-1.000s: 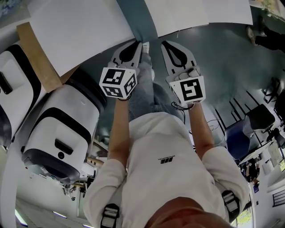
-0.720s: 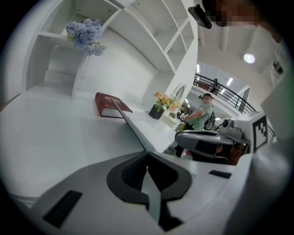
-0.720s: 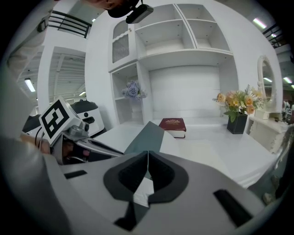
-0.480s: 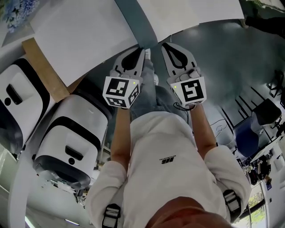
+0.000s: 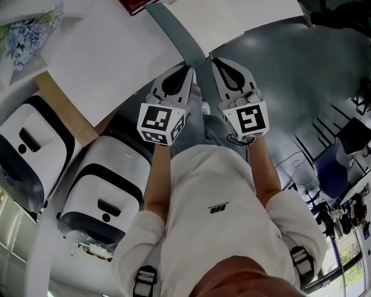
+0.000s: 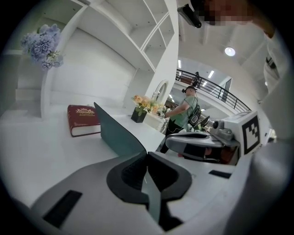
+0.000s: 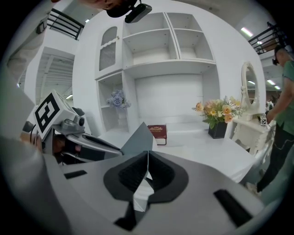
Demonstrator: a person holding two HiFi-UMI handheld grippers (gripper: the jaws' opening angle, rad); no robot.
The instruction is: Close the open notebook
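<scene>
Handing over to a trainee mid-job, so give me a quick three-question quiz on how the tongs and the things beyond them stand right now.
1. True or false: the left tongs and the right tongs are both shut on the upright teal sheet.
2. What lies closed beyond that sheet? A) dark red book with gold emblem B) green mug C) black laptop
3. Fill in: the black pot holds orange and yellow ___.
Key: 1 true; 2 A; 3 flowers.

The red book [image 5: 139, 6] is cut off at the far edge of the head view. Its gold cover print is too small to read.
</scene>
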